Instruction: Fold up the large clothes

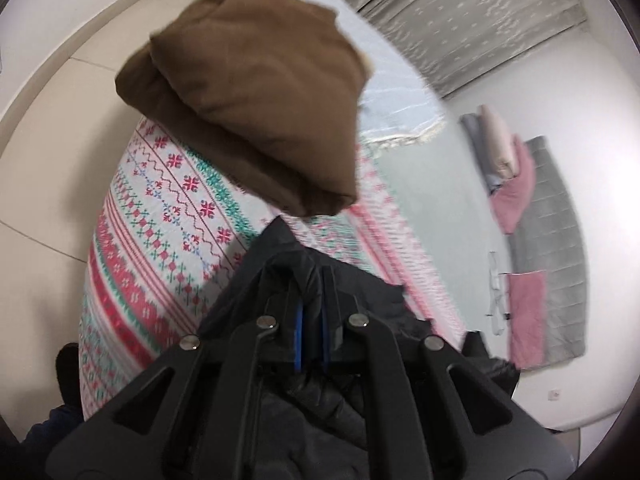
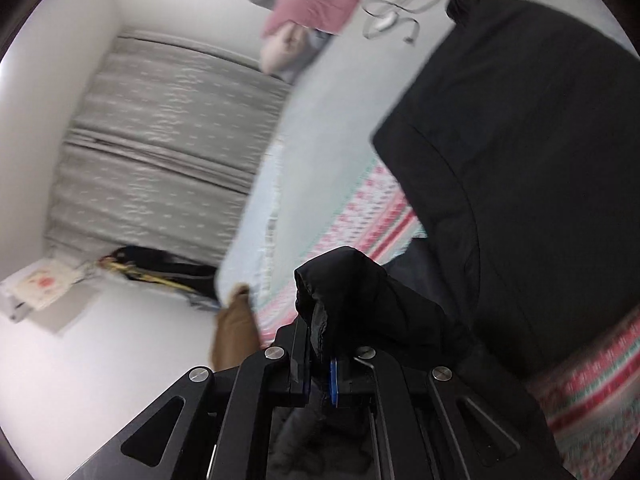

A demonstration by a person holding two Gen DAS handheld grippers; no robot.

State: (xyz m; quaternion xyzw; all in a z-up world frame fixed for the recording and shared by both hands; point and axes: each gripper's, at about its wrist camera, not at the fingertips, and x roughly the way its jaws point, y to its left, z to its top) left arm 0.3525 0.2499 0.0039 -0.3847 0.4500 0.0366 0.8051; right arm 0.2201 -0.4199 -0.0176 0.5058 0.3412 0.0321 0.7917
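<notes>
Black padded jacket (image 1: 320, 304) sits pinched in the left gripper (image 1: 311, 300), bunched over the patterned bedspread (image 1: 160, 208), with a folded brown garment (image 1: 248, 96) lying beyond it on the bed. Over on the right wrist view, the right gripper (image 2: 320, 344) clamps a jacket fold, the rest draping across the bed at right.

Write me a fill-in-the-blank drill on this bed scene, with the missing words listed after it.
1. Both claws are clamped on a garment whose colour is ____.
2. The folded bundle lying on the patterned blanket is ____ in colour.
3. The left claw and the right claw are both ____, pinching the black jacket.

Missing words: black; brown; shut
</notes>
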